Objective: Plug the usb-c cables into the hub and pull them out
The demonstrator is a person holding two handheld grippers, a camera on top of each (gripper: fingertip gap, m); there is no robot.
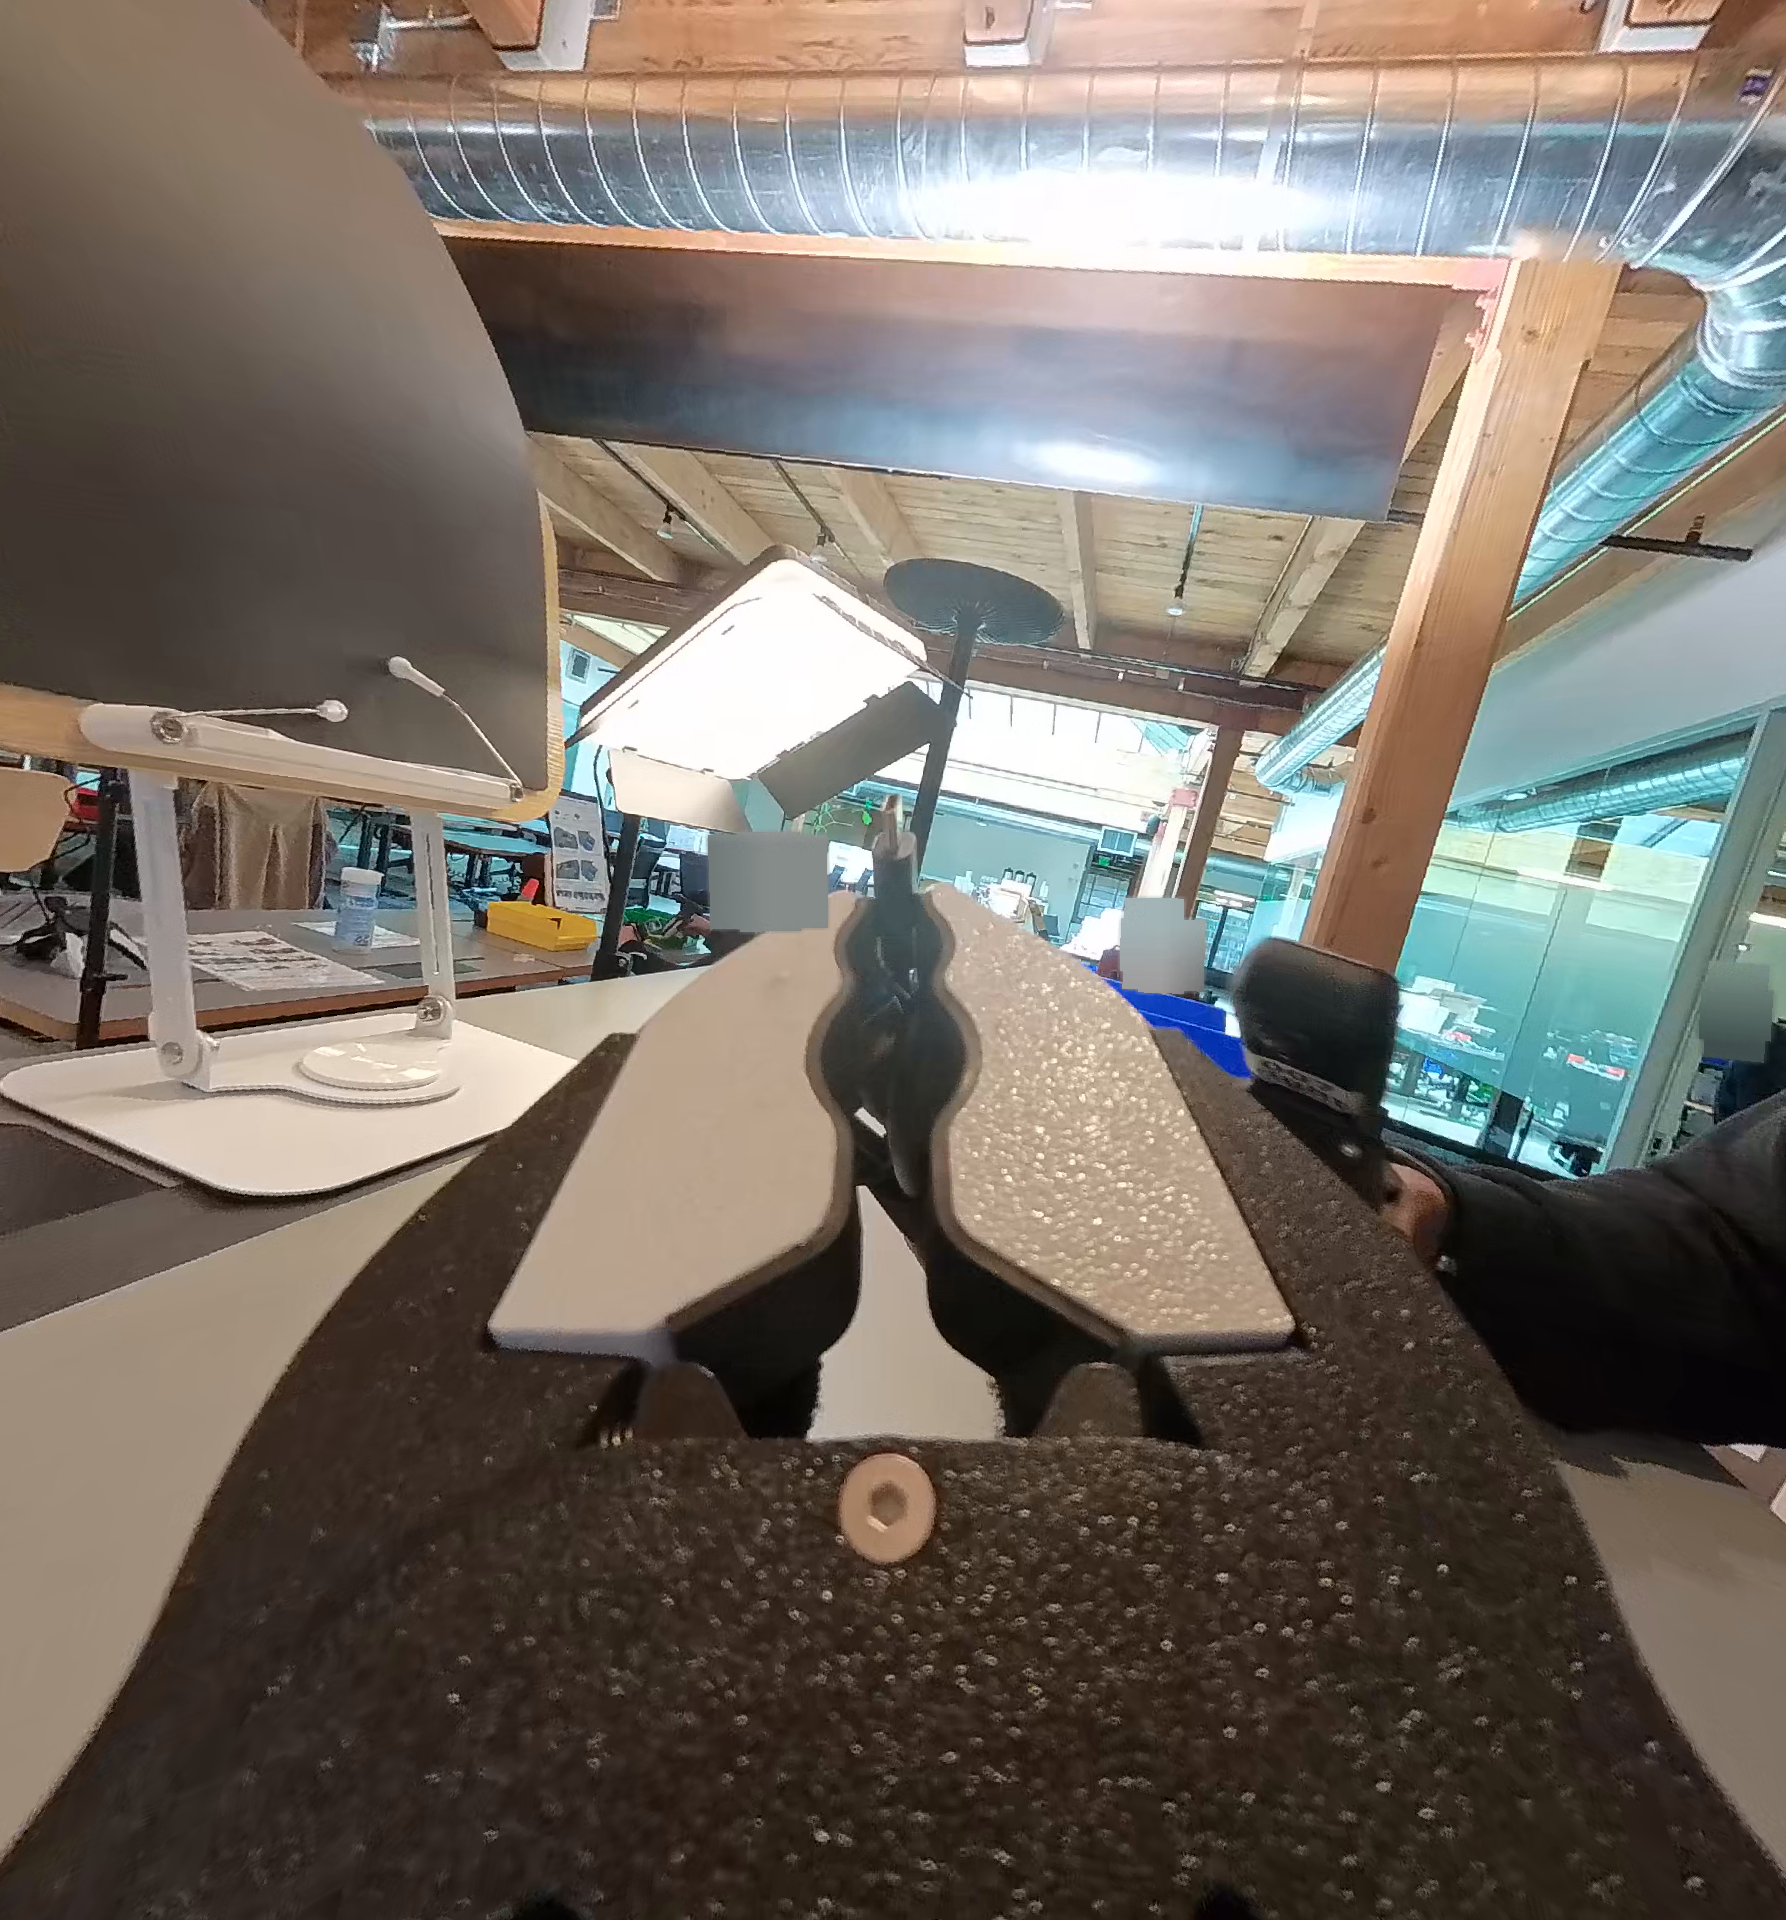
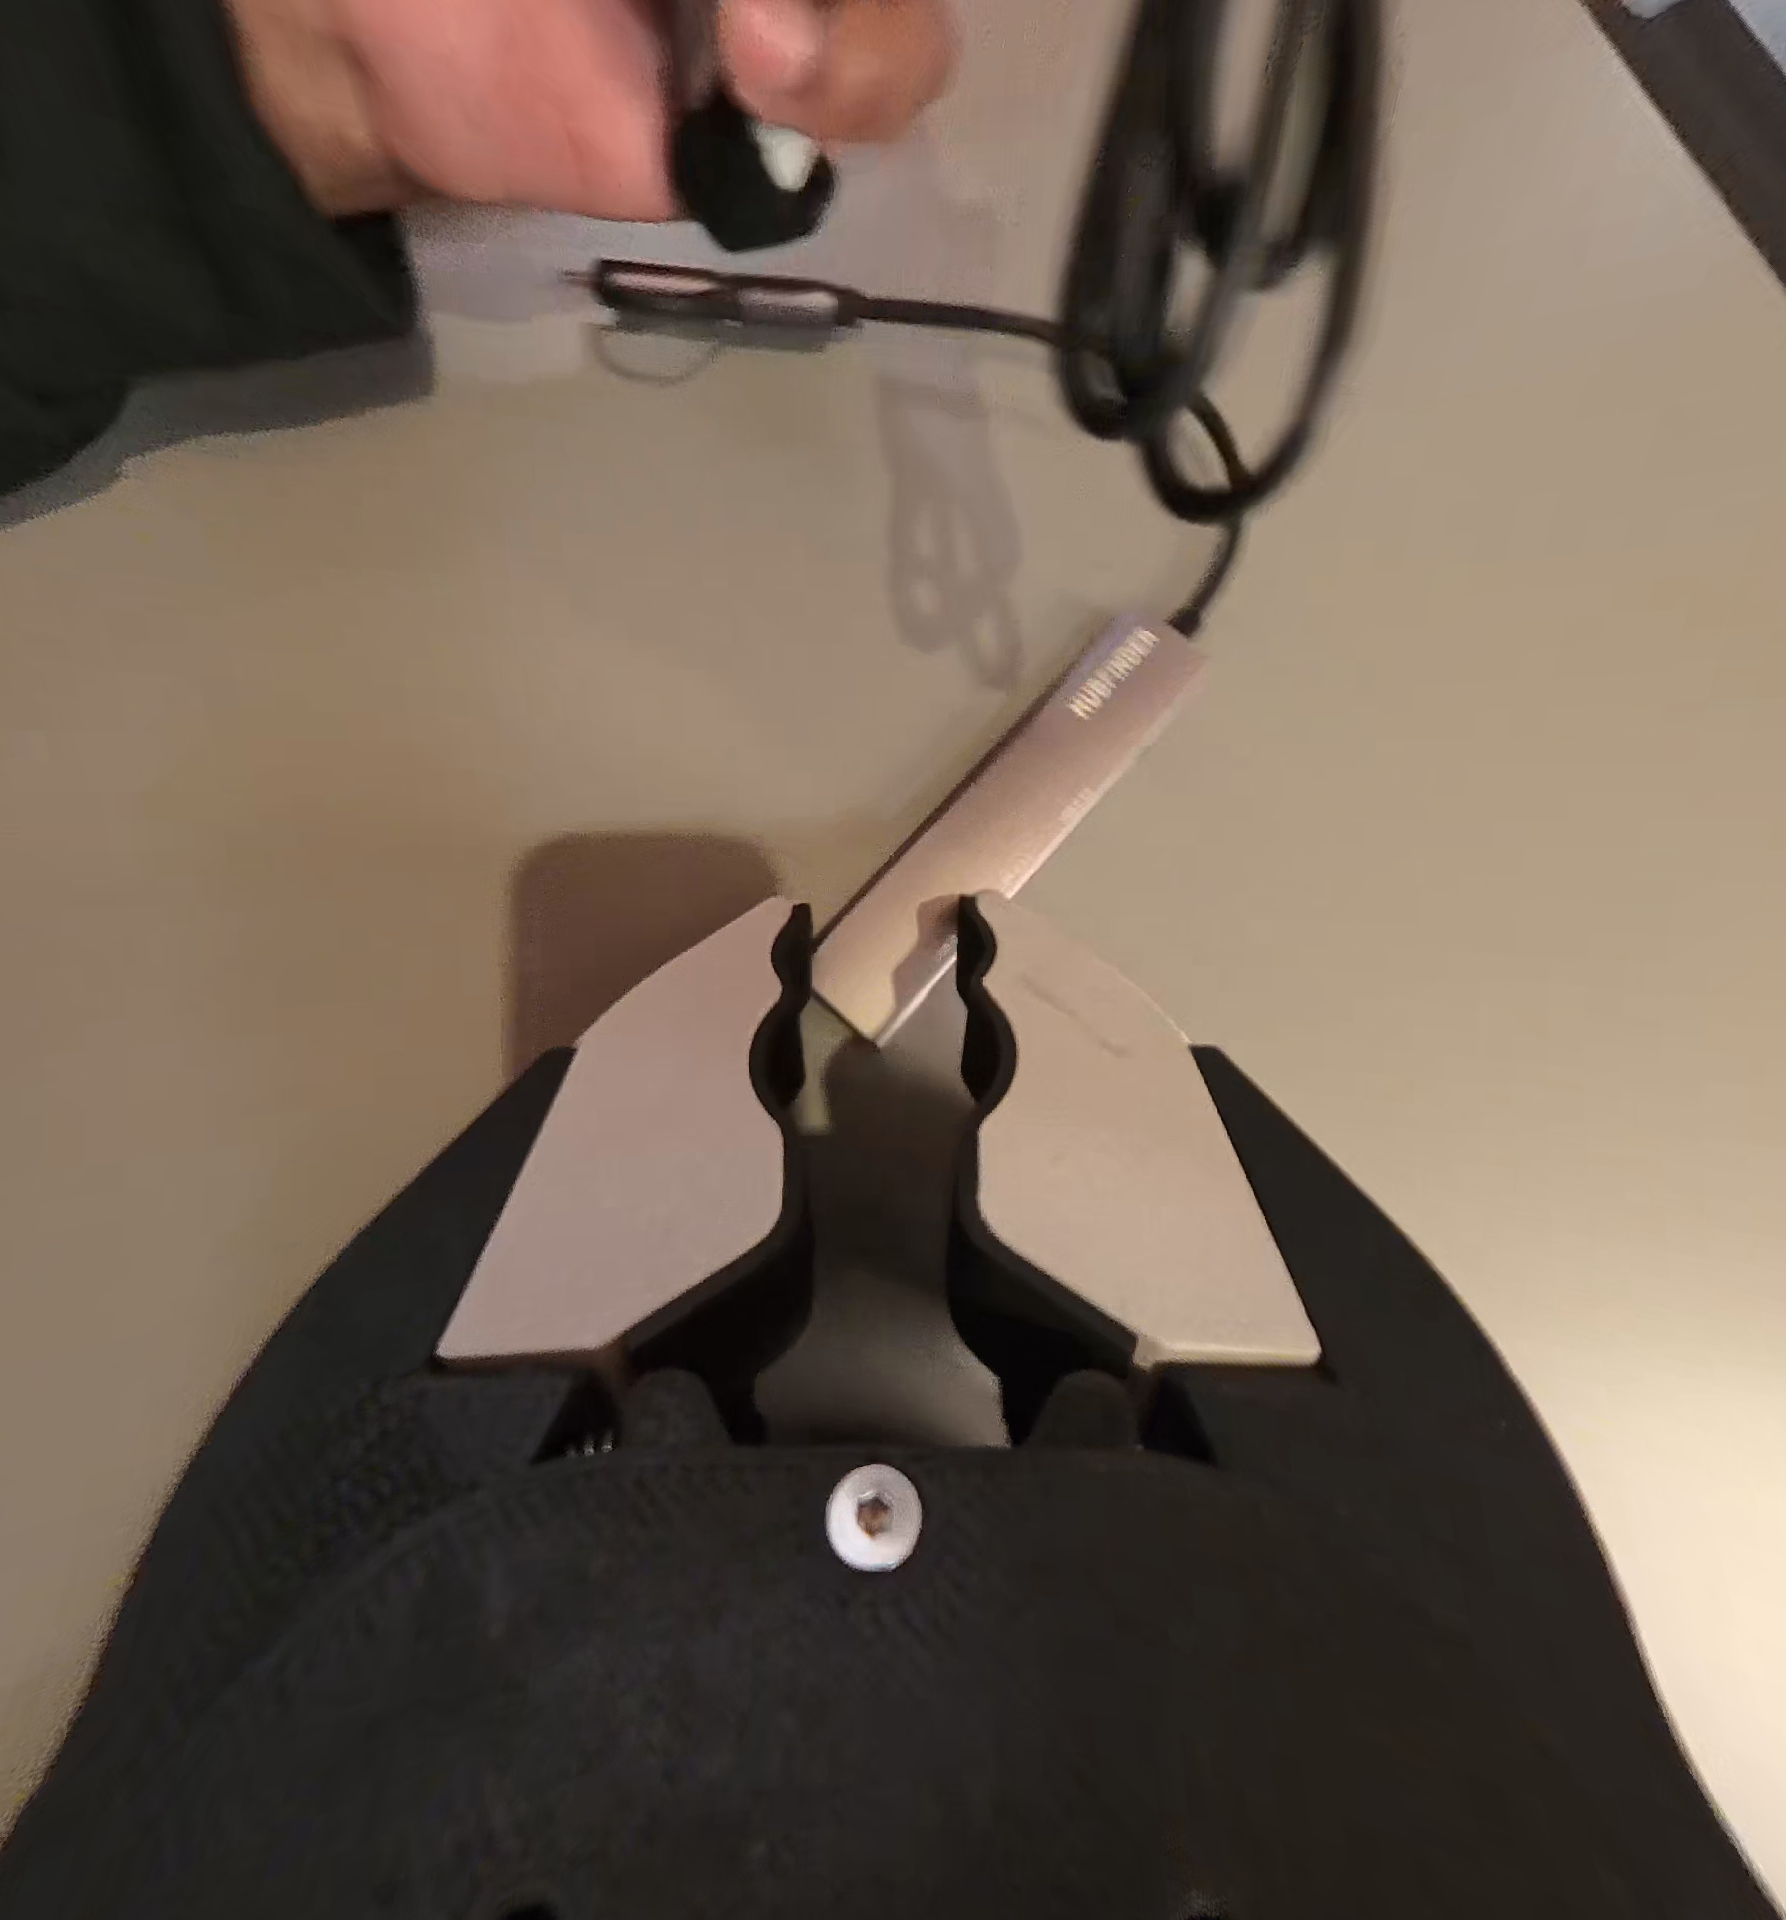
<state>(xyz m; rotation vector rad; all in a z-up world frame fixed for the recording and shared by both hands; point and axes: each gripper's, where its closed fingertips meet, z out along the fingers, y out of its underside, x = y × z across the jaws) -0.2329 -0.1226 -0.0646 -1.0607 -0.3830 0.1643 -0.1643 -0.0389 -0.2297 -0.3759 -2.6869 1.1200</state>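
Observation:
In the left wrist view my left gripper (image 1: pixel 894 920) is shut on a black usb-c cable (image 1: pixel 894 997). It is raised and tilted up, and the cable's plug (image 1: pixel 890 831) sticks out past the fingertips. In the right wrist view my right gripper (image 2: pixel 878 935) is shut on the near end of a slim silver hub (image 2: pixel 1034 810), held a little above the beige table (image 2: pixel 349 727). The hub's own black lead runs to a coil of black cables (image 2: pixel 1211 260). Another cable end (image 2: pixel 723 301) lies flat on the table beyond. The right gripper (image 1: pixel 1315 1029) also shows at the right of the left wrist view.
A hand in a dark sleeve (image 2: pixel 515 114) holding a black part shows blurred at the top left of the right wrist view. A white stand (image 1: pixel 245 1091) carrying a dark board stands at the left on the table. A lit lamp panel (image 1: pixel 754 665) and a wooden post (image 1: pixel 1440 623) are behind. Tip to tip, the grippers are about 20 cm apart.

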